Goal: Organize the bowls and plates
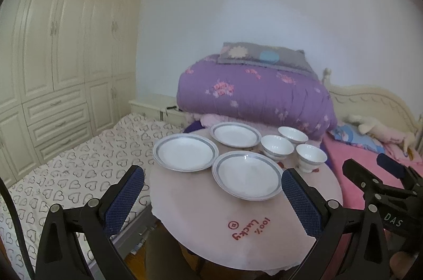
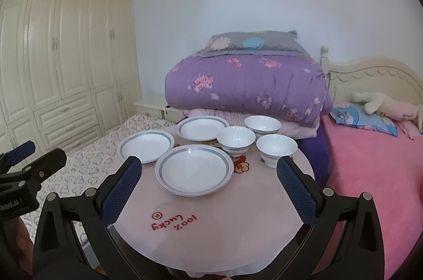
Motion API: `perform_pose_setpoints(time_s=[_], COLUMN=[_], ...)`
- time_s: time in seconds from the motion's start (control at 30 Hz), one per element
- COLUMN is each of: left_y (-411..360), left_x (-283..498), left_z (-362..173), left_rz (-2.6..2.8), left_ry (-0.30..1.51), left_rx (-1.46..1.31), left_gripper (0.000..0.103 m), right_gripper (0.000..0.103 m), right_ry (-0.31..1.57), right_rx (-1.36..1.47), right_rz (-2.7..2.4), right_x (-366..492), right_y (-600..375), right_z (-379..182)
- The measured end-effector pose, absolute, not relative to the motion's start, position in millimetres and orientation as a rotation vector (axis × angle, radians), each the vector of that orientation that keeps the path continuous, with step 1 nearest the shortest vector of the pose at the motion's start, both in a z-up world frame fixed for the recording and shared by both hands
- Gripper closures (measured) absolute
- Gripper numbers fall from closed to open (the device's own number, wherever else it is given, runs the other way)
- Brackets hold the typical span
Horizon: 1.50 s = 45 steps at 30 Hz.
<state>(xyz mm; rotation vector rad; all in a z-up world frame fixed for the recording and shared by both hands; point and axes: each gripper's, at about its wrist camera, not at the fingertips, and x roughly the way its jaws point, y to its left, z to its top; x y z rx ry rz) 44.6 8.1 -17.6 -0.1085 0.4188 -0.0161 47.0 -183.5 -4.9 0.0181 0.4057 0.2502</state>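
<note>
Left wrist view first: the left gripper [image 1: 212, 183] hangs over the near edge of the round table [image 1: 201, 221], its blue pads spread wide and holding nothing. The right gripper [image 2: 208, 173] is spread just as wide, empty, and bears the letters "DAS" on its body. Red writing on the pink tabletop reads "100% Lucky". Beyond it sits the nearest plate [image 2: 194, 173], then the left plate [image 2: 146, 145] and the far plate [image 2: 202, 128], none stacked. To their right stand three bowls: near bowl [image 2: 276, 150], middle bowl [image 2: 235, 140], far bowl [image 2: 262, 126]. Behind them lies a folded purple quilt [image 2: 246, 84].
</note>
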Motion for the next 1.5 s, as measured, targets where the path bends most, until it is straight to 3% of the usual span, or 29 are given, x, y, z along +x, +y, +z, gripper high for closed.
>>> perform_pose_setpoints(time_s=[0.83,1.1,1.3,1.37,1.5], left_y=[32.5,25.2,26.2,25.4,25.9], left_x=[318.7,390.5,422.3,431.7,448.1], left_z=[-106.1,-130.6,-150.5,-156.0,-163.3], left_rz=[-0.065,-0.061,-0.07,-0.078,-0.087], left_ry=[0.794,0.874,0.925,0.944,0.956], left_rx=[-0.223,-0.241,-0.279,-0.289,-0.312], left_gripper=[0.003,0.017,0.031,0.04,0.047], right_gripper=[0.002,0.009,0.023,0.027,0.038], right_ry=[0.831,0.904,0.954,0.962,0.972], right_rx=[0.014,0.035,0.045,0.049,0.06], right_rz=[0.361,0.393,0.409,0.415,0.429], right_x=[262.7,305.5,324.2,326.9,333.2], right_y=[-182.7,-179.1,-174.8,-174.5,-172.9], right_z=[-122.5,-143.7,-163.7,-166.7,-169.9])
